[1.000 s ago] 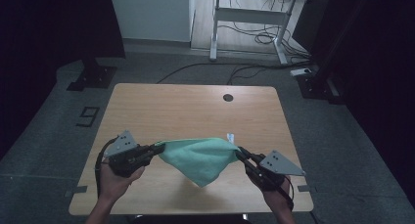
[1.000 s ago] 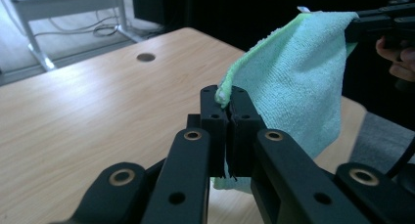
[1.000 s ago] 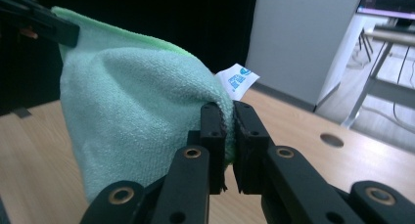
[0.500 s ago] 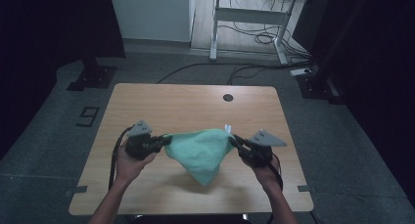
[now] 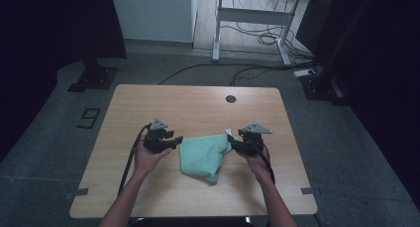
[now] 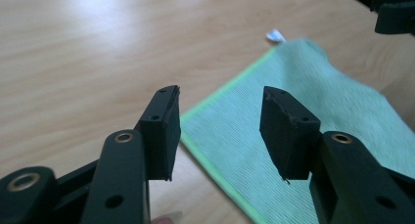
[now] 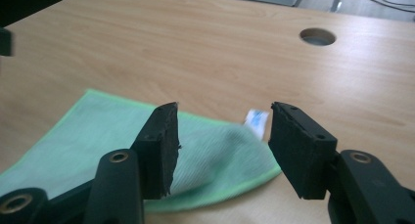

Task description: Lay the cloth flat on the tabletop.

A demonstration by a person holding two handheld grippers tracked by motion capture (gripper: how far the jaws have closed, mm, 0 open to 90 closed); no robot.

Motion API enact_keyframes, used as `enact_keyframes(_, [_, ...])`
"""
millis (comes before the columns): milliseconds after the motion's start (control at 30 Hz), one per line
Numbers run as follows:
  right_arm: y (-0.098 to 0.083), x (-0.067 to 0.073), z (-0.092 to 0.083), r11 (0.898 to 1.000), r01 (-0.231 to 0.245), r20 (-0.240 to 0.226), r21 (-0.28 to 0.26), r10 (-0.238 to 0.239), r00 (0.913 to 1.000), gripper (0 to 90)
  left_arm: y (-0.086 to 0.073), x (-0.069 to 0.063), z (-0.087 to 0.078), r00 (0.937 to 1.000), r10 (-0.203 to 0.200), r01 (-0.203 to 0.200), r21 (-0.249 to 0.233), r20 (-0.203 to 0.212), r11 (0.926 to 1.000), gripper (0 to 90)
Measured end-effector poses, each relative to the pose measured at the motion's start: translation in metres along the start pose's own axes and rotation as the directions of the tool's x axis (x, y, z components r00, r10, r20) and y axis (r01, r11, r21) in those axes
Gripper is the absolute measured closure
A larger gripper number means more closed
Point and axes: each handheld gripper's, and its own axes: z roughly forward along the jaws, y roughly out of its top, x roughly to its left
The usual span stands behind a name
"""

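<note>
**Both jaws apart, cloth dropped on table**

Jaws of the left gripper (image 5: 173, 139) stand apart and have just been opening; nothing pinched, the green cloth (image 5: 204, 155) lies below and past the pads, not pressed by them. Same for the right gripper (image 5: 233, 142): jaws apart, just been opening, pads clear of the fabric.

Cloth lies on the wooden table (image 5: 198, 103), folded over, bunched, one point toward the near table edge. Left gripper just beside the cloth's left edge, right gripper just beside its right corner. White tag (image 5: 229, 132) sticks out at the cloth's far right corner, next to the right gripper. Round cable hole (image 5: 231, 98) is well beyond the cloth, toward the far table edge. In the left gripper view the cloth's lime-green hem (image 6: 215, 170) runs between the jaws. In the right gripper view the tag sits beyond the cloth, between the pads.
</note>
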Motion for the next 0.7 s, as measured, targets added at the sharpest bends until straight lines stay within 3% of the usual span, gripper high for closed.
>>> enact_keyframes(300, [-0.031,0.010,-0.012,0.999,0.021,-0.044,0.027,-0.019,0.9988,52.3,-0.016,-0.021,0.017,0.9982,0.020,-0.023,0.054,0.056,0.9983,52.4])
enact_keyframes(433, [-0.045,0.008,-0.013,0.998,0.020,-0.044,0.054,-0.018,0.9989,53.5,-0.023,-0.024,0.022,0.9980,0.037,-0.041,0.078,0.051,0.9961,52.9])
enact_keyframes(700, [-0.061,0.009,-0.008,0.994,0.022,-0.039,0.108,-0.018,0.9991,55.2,-0.035,-0.019,0.038,0.9990,0.027,-0.032,0.136,0.036,0.9903,53.5])
